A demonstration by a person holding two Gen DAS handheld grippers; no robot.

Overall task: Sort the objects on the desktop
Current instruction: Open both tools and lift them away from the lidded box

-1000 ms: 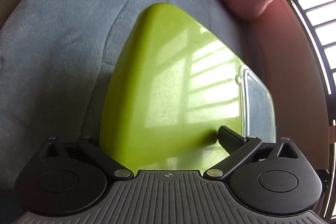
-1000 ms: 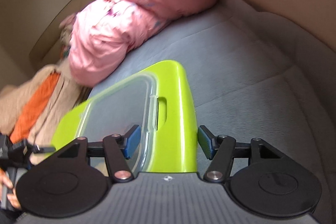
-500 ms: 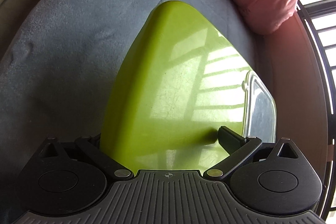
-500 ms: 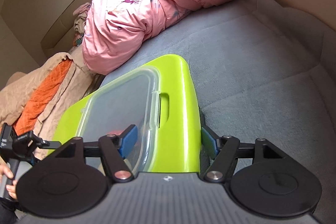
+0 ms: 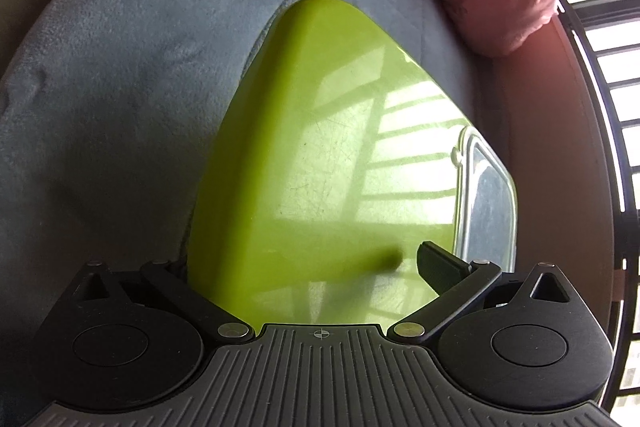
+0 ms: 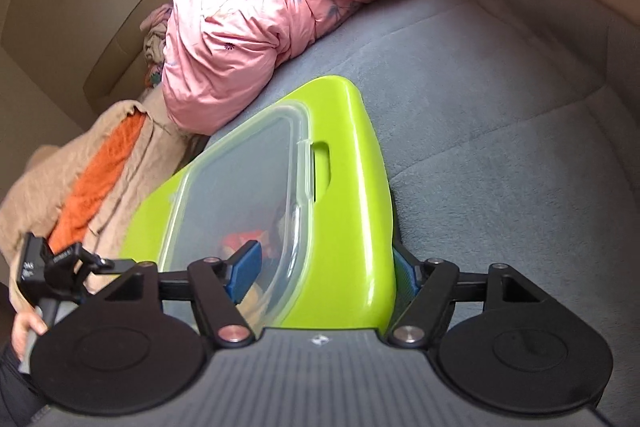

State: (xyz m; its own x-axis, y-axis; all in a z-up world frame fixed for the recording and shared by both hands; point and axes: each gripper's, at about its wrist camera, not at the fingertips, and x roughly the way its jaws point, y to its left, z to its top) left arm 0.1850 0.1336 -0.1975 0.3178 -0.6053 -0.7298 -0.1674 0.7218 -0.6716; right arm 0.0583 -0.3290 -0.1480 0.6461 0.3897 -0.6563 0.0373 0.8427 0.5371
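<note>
In the left wrist view, the left claw point(image 5: 304, 263) straddles one edge of the green tray point(image 5: 320, 155), closed on it, and the tray now sits lower against the grey sofa cushion point(image 5: 120, 67). In the right wrist view, the right claw point(image 6: 324, 267) grips the tray's other edge beside the clear lidded box point(image 6: 232, 195), and has slid further on, so both ends look held for carrying.

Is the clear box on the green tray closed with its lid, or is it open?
Closed. In the right wrist view the clear lid lies flat on the box, above blurred orange contents, on the green tray.

Pink quilt point(image 6: 288, 15) beyond tray point(image 6: 352, 187); grey cushion point(image 6: 500, 107) free.
</note>
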